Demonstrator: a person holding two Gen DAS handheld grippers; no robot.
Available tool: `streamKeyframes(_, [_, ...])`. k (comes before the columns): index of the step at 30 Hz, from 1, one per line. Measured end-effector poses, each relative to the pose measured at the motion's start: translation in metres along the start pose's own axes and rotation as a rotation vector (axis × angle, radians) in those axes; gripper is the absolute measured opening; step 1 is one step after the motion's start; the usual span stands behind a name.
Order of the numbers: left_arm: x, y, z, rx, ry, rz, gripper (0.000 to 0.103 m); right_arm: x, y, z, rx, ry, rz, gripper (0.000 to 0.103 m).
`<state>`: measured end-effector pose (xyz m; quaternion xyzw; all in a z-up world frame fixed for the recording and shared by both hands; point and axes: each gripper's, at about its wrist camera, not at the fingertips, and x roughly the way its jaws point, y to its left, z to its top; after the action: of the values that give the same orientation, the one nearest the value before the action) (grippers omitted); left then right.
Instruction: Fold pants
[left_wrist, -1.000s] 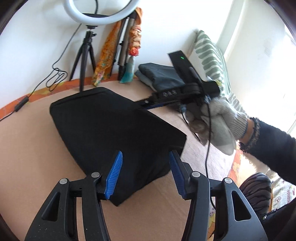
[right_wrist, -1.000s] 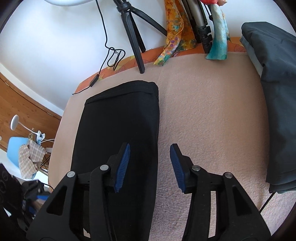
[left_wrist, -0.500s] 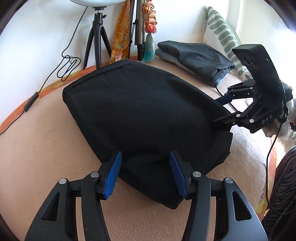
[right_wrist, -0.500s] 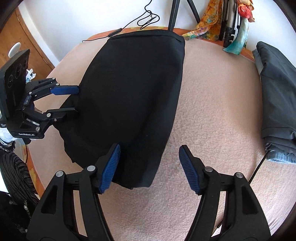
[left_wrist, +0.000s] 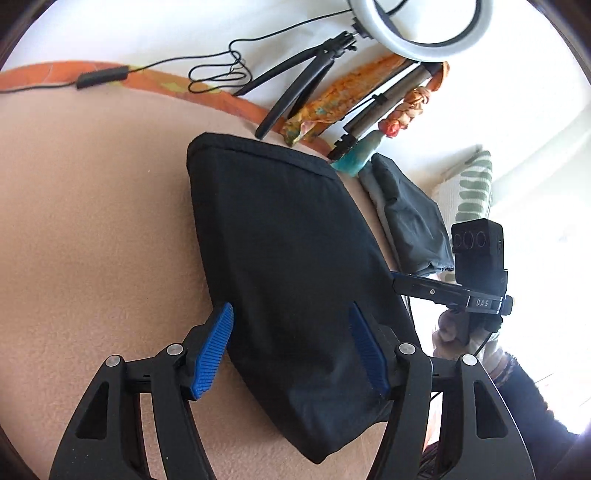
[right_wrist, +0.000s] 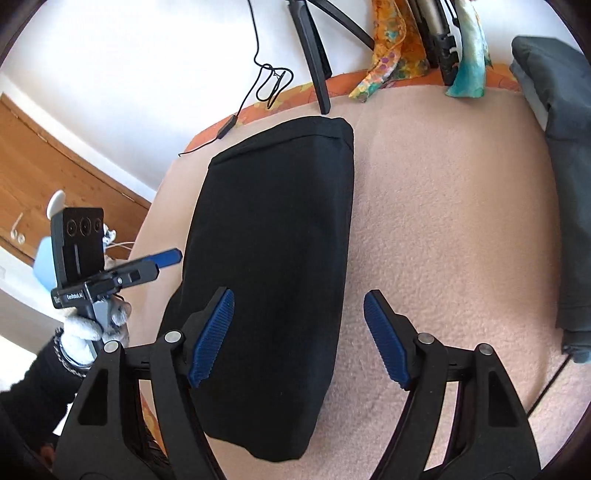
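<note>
The black folded pants (left_wrist: 288, 240) lie flat on the beige blanket (left_wrist: 92, 240), long side running away from me. My left gripper (left_wrist: 290, 310) hovers over their near left part, jaws opening, one pad off the left edge and nothing pinched. In the right wrist view the same pants (right_wrist: 273, 240) show with my right gripper (right_wrist: 299, 293) above their right edge, jaws opening and holding nothing. The left gripper (right_wrist: 162, 258) appears there beside the pants' left side, held by a gloved hand (right_wrist: 88, 328). The right gripper (left_wrist: 402, 282) reaches the pants' right side.
A pile of dark grey folded clothes (right_wrist: 561, 147) lies at the right of the blanket (right_wrist: 443, 221). A ring light tripod (left_wrist: 303, 85), scarves (left_wrist: 332, 103) and a cable (left_wrist: 218, 70) stand along the far wall. A striped pillow (left_wrist: 472, 184) sits far right.
Both grippers' jaws stand wider than before. The left gripper has rolled and dropped closer to the pants' near left side. The right gripper now looks along the pants' right edge.
</note>
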<state>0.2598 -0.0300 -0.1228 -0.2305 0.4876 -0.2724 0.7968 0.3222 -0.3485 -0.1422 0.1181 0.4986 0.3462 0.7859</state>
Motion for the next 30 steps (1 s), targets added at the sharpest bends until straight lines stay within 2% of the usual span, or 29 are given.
streamKeyframes(5, [0.008, 0.006, 0.001, -0.040, 0.011, -0.022, 0.064, 0.024, -0.015, 0.008, 0.050, 0.037, 0.047, 0.076])
streamKeyframes(8, [0.011, 0.010, 0.002, -0.045, 0.020, -0.027, 0.065, 0.026, -0.014, 0.009, 0.053, 0.024, 0.090, 0.076])
streamKeyframes(11, [0.014, 0.014, 0.002, -0.043, 0.029, -0.036, 0.065, 0.030, -0.015, 0.008, 0.079, 0.027, 0.178, 0.076])
streamKeyframes(13, [0.016, 0.017, 0.002, -0.040, 0.026, -0.047, 0.065, 0.038, -0.013, 0.006, 0.081, 0.037, 0.237, 0.069])
streamKeyframes(15, [0.017, 0.020, 0.003, -0.039, 0.023, -0.064, 0.065, 0.045, -0.008, 0.005, 0.079, 0.039, 0.263, 0.068])
streamKeyframes(17, [0.016, 0.024, 0.004, -0.051, 0.013, -0.085, 0.065, 0.049, -0.006, 0.005, 0.090, 0.037, 0.278, 0.053])
streamKeyframes(18, [0.016, 0.026, 0.005, -0.061, 0.009, -0.093, 0.065, 0.052, -0.005, 0.005, 0.095, 0.039, 0.268, 0.041])
streamKeyframes(21, [0.015, 0.023, 0.004, -0.049, -0.008, -0.071, 0.060, 0.054, -0.001, 0.000, 0.113, 0.033, 0.254, 0.028])
streamKeyframes(22, [0.014, 0.020, 0.004, -0.038, -0.013, -0.056, 0.058, 0.053, 0.002, -0.001, 0.109, 0.026, 0.244, 0.026])
streamKeyframes(24, [0.013, 0.017, 0.003, -0.029, -0.021, -0.039, 0.046, 0.054, 0.009, 0.001, 0.092, 0.015, 0.216, 0.022])
streamKeyframes(27, [0.009, 0.013, 0.003, -0.026, -0.046, -0.025, 0.037, 0.048, 0.023, 0.002, 0.052, 0.005, 0.157, 0.019])
streamKeyframes(30, [0.004, 0.002, 0.002, 0.027, -0.070, 0.014, 0.031, 0.041, 0.040, 0.002, -0.007, -0.004, 0.089, 0.018])
